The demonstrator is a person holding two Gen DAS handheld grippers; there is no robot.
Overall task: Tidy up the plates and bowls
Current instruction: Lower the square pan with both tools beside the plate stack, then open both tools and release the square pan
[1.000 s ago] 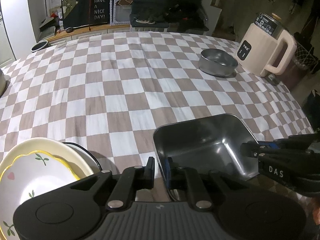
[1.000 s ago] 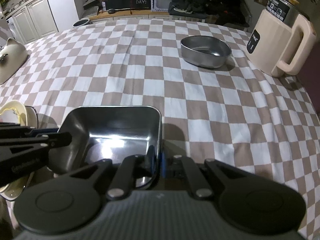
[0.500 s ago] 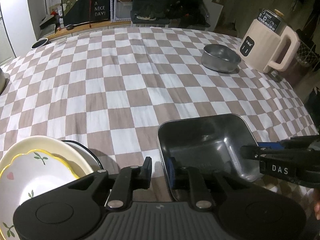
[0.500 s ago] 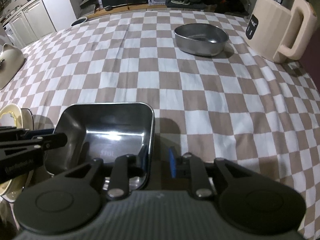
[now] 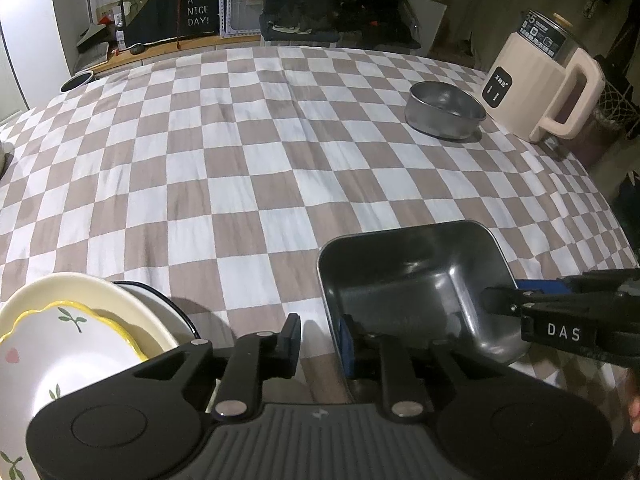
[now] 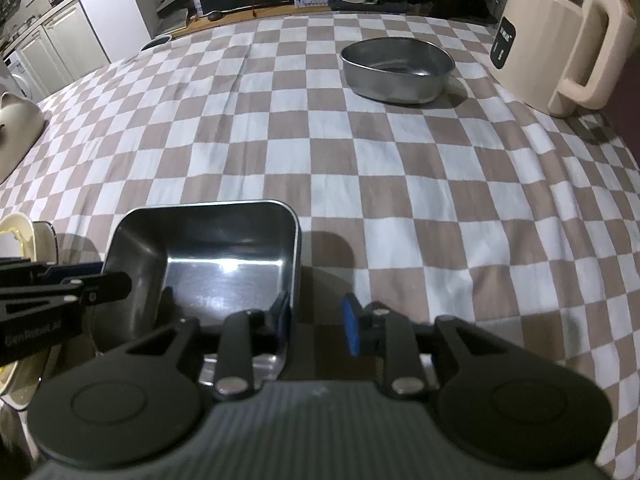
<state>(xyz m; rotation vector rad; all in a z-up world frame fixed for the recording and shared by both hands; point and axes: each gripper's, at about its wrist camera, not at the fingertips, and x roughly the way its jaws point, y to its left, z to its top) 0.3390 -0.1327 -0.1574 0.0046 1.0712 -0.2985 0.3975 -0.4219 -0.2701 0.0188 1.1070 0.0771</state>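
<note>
At the far left of the left wrist view we see the stack of plates (image 5: pixel 76 344): a white one with a yellow scalloped rim and small leaf prints lying in a cream one, with a dark-rimmed dish under them, all on the checked tablecloth (image 5: pixel 248 168). Just to their right our left gripper (image 5: pixel 319 336) straddles the near left rim of the square steel tray (image 5: pixel 412 284); one finger sits outside the wall and the blue-padded one inside, and the gap between them is clearly wider than a second ago, when they were pinched on that rim, so the jaws now stand apart and free of it. The tray rests flat on the cloth, near the front edge of the table, just beside the plates. In the right wrist view the same tray (image 6: pixel 208 264) lies low and left, and our right gripper (image 6: pixel 316 316) has let go as well: its left finger hangs at the tray's right wall while the blue pad (image 6: pixel 351 326) stands well out over bare cloth, where earlier both were nearly closed on the rim. Each gripper shows in the other's view as a dark bar reaching in over the tray's side. Farther back and to the right, the round steel bowl (image 6: pixel 398 70) sits alone on the cloth, and beside it, at the table's right edge, stands the cream electric kettle (image 6: pixel 560 40); both hold the places they had before.
</note>
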